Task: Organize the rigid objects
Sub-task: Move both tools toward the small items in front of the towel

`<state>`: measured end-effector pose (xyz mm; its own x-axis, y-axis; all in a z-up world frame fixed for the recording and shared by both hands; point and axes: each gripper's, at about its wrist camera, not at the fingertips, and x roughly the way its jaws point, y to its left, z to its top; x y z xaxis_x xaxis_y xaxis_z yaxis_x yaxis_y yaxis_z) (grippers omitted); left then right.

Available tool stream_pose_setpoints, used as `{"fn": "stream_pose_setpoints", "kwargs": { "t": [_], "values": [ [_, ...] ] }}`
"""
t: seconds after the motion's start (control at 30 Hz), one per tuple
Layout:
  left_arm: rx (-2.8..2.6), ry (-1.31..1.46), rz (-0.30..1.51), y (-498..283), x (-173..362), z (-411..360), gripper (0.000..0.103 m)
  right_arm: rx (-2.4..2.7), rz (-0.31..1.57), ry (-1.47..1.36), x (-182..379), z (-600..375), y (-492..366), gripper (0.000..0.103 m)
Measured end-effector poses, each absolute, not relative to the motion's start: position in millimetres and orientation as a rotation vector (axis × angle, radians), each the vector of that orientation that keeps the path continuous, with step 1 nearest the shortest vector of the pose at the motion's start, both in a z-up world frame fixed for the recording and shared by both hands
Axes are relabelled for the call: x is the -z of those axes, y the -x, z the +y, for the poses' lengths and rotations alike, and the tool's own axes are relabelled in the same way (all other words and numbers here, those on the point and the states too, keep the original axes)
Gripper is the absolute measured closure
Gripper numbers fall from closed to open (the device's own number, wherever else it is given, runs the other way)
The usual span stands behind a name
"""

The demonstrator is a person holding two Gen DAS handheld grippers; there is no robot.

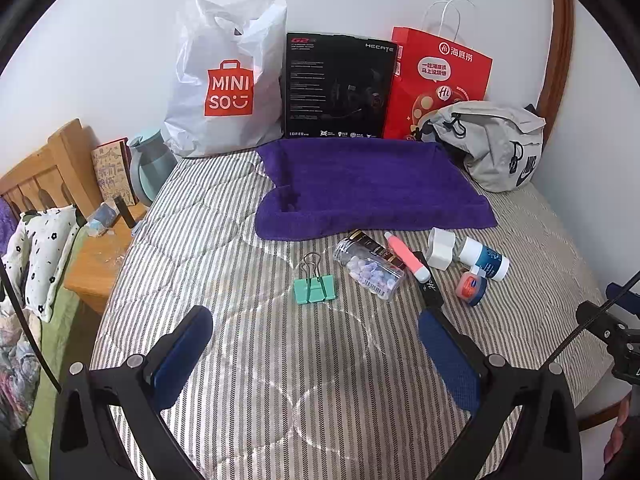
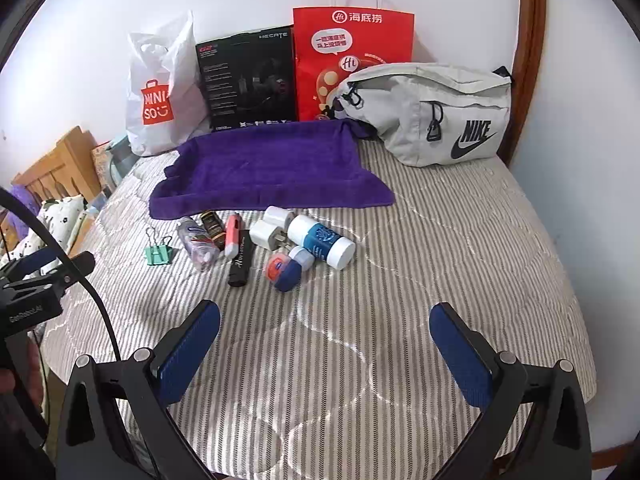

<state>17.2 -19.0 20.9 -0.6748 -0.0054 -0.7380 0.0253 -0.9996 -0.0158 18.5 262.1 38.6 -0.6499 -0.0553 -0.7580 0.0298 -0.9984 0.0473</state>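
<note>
Both jaws spread wide and empty, the left hand-held gripper [image 1: 316,334] hovers nearest the green binder clip [image 1: 315,287]; the right hand-held gripper [image 2: 325,330] should approach the blue-white bottle [image 2: 322,241] squarely across its body on the bed [image 2: 460,240].

The red paper bag [image 2: 352,60] is partly hidden behind the grey waist bag [image 2: 432,112]. A teal jug [image 1: 150,164] sits half behind the white plastic bag [image 1: 224,84]. Small print on the black box [image 1: 340,88] is unreadable.
</note>
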Motion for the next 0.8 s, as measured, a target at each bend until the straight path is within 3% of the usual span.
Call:
{"fn": "stream_pose_setpoints", "kwargs": {
  "t": [0.8],
  "values": [
    [2.863,-1.274,0.075,-18.9,-16.5,-24.2,0.000,2.806,-0.050,-1.304,-39.2,261.2,-17.9,0.000]
  ]
}}
